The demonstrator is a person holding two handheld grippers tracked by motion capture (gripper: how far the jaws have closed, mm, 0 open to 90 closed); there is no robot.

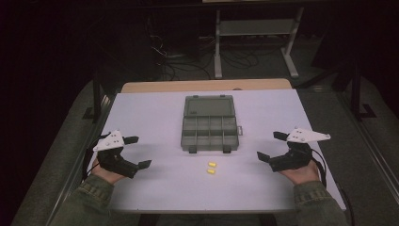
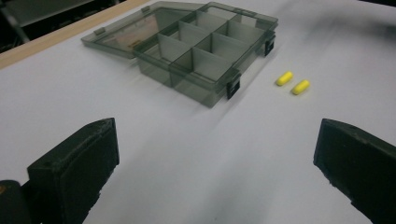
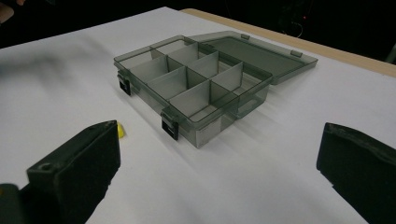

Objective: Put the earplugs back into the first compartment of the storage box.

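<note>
**Both claws wide, nothing held, two yellow pieces between them**

Your left claw and your right claw hang above the tabletop, one at each side, each with its jaws spread wide and nothing between them. That looks like a ready stance: the middle of the surface is kept free for either hand to go in.

The two yellow capsules lie side by side on the bare tabletop, roughly midway between your claws and apart from both. From your left claw they sit ahead and to the right; from your right claw, ahead and to the left, where one peeks out beside the left jaw in the right gripper view.

Just beyond them stands the compartment box, its lid folded flat back on the far side and its latches facing you. The open cells appear empty, so the capsules are probably meant for one of them, and the near row is the shortest reach.
</note>
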